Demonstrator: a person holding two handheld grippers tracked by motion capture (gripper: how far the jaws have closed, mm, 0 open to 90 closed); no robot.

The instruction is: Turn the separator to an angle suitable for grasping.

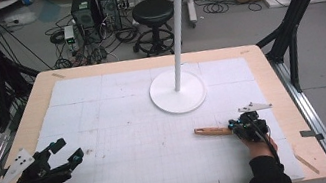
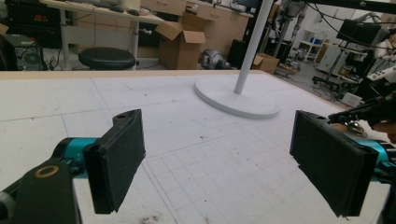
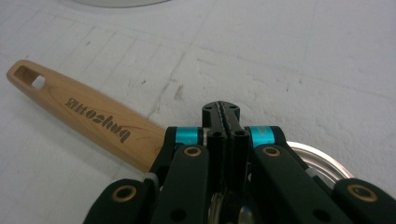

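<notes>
A utensil with a wooden handle (image 1: 212, 131) lies on the white gridded mat at the front right, its handle pointing left. In the right gripper view the handle (image 3: 88, 116) has a slot at its end, and a round metal part (image 3: 322, 165) shows past the jaws. My right gripper (image 1: 233, 126) (image 3: 221, 114) is shut over the joint between handle and metal part; the pinch itself is hidden under the linkage. My left gripper (image 1: 69, 148) (image 2: 224, 163) is held open at the front left, with nothing between its pads (image 2: 116, 158).
A white hanging rack (image 1: 177, 91) (image 2: 238, 100) with a round base, a tall pole and hooks on top stands at the centre back of the mat. A black stool (image 1: 152, 12), boxes and cables lie on the floor beyond the table's (image 1: 39, 93) far edge.
</notes>
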